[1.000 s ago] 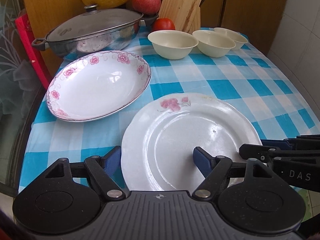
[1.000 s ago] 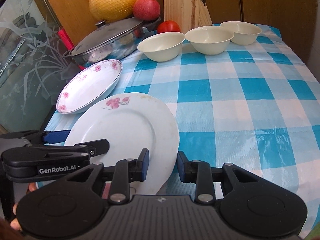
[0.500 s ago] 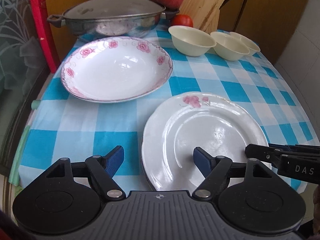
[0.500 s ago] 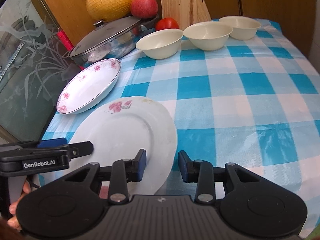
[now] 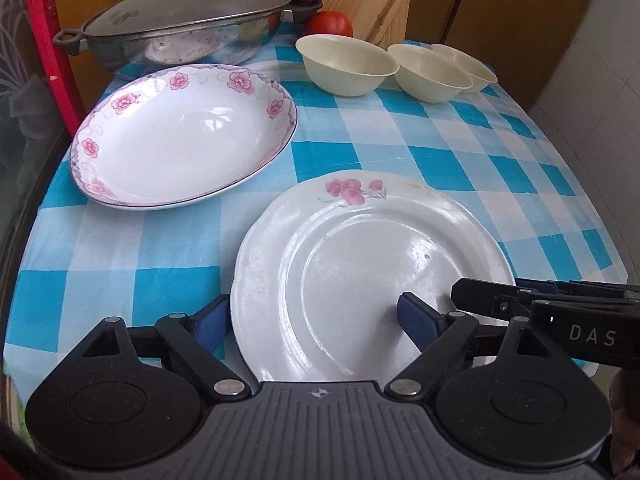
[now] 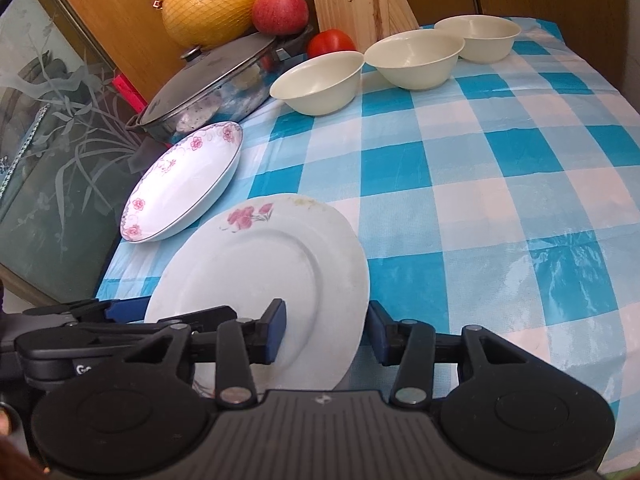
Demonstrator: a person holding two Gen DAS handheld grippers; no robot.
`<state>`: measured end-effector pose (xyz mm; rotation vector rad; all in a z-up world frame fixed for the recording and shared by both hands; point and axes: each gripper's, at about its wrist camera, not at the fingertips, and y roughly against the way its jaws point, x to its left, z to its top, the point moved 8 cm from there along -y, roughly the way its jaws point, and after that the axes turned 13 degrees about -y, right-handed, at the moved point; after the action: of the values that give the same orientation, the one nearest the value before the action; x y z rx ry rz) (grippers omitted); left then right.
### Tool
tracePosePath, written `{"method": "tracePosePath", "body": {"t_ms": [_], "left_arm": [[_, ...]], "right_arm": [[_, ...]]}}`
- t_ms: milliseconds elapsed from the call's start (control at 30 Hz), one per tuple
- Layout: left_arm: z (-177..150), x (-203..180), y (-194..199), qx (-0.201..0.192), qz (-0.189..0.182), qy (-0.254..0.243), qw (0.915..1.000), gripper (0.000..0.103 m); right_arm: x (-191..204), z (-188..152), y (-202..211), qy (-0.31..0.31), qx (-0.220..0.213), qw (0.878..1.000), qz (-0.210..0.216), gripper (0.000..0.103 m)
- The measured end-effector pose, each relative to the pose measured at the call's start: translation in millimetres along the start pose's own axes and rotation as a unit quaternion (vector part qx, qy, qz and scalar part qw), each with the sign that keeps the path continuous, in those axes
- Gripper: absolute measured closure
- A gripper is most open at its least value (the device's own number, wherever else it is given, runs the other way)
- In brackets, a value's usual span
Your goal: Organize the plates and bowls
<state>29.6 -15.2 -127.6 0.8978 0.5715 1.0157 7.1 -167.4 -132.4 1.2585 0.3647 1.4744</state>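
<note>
At the far left of the tabletop point(image 5: 400, 140), which is covered with a glossy blue-and-white checked cloth, a deep oval dish point(image 5: 184, 140) with a rim of pink flowers is seen, just in front of a lidded steel pan point(image 5: 180, 28). Beside it, at the near edge, a flat round white plate point(image 5: 360, 264) with a pink flower sprig is found lying between both tongs. Its left rim is straddled by the left tongs point(image 5: 310, 316), whose jaws are opening wide; no pressing of the blue pads on the plate is seen. Its right rim is straddled by the right tongs point(image 6: 326, 330), also opening, narrower, pads apart from the glaze. Further right, at the back, three smooth cream bowls point(image 6: 412, 58) are lined up in a row.
</note>
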Motion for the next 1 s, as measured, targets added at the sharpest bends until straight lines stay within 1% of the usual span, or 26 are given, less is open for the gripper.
{"method": "tracePosePath", "body": {"t_ms": [100,200,267,333,367,433,533,633,833,1000], "left_arm": [[9,-8,-6,0.002,-0.001,-0.009,1.0000,0.013],[18,-20,-12,0.003,-0.013,-0.024,0.9996,0.014],[23,-26,-16,0.004,-0.020,-0.034,0.9992,0.015],[25,-26,-18,0.004,-0.021,-0.036,0.9991,0.015],[26,-25,-17,0.002,-0.018,-0.037,0.9992,0.018],[27,-25,-14,-0.009,0.000,-0.054,0.9985,0.019],[28,-26,-10,-0.023,0.033,-0.085,0.9955,0.017],[27,-25,-11,-0.018,0.025,-0.084,0.9959,0.016],[29,-22,-4,-0.031,0.035,-0.089,0.9949,0.014],[29,-17,3,-0.041,0.044,-0.090,0.9941,0.011]], "right_arm": [[-10,9,1,-0.018,-0.004,1.000,-0.009,0.062],[-23,21,1,-0.031,-0.018,0.999,-0.031,0.062],[-28,26,1,-0.028,-0.027,0.998,-0.046,0.062],[-31,31,0,-0.032,-0.028,0.998,-0.048,0.062],[-31,32,-1,-0.035,-0.026,0.998,-0.046,0.062],[-32,36,-1,-0.037,-0.029,0.998,-0.046,0.062],[-33,43,1,-0.025,-0.051,0.996,-0.074,0.062],[-32,48,2,-0.038,-0.055,0.996,-0.065,0.062],[-20,59,7,-0.035,-0.085,0.994,-0.063,0.062],[1,66,0,-0.030,-0.089,0.995,-0.044,0.062]]}}
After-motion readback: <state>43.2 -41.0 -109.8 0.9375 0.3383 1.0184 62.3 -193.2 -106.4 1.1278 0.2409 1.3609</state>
